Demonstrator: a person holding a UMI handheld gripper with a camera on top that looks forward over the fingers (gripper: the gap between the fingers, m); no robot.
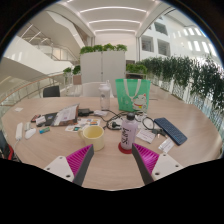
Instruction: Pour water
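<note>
In the gripper view, the gripper [113, 158] hangs above a round, pale wooden tabletop [110, 168], its two fingers spread wide apart and grasping nothing; the left pad [80, 158] and the right pad [147, 157] are bright magenta, and bare wood shows between them. Just ahead of the fingers, slightly right of the midline, stands a clear bottle [127, 134] with a pink cap, upright and resting on the tabletop on its own. To its left, near it but apart, sits a pale yellow cup [93, 136], also upright, with its open mouth facing up. Neither is touched by the fingers; both lie beyond the fingertips. Farther off, behind the bottle, a green translucent bag [131, 95] stands upright near the far edge of the tabletop. On the right side lies a dark flat case [170, 131], with a small white item [165, 146] nearer the right finger; what that item is cannot be told. On the left side are scattered papers and small things [55, 120], too small to name singly. A dark chair [51, 91] stands at the far left of the tabletop. Beyond it rise a grey cabinet [103, 67] topped with green plants [104, 48], and a row of leafy plants [185, 75] runs along the right, in a bright, high hall with white balconies.
</note>
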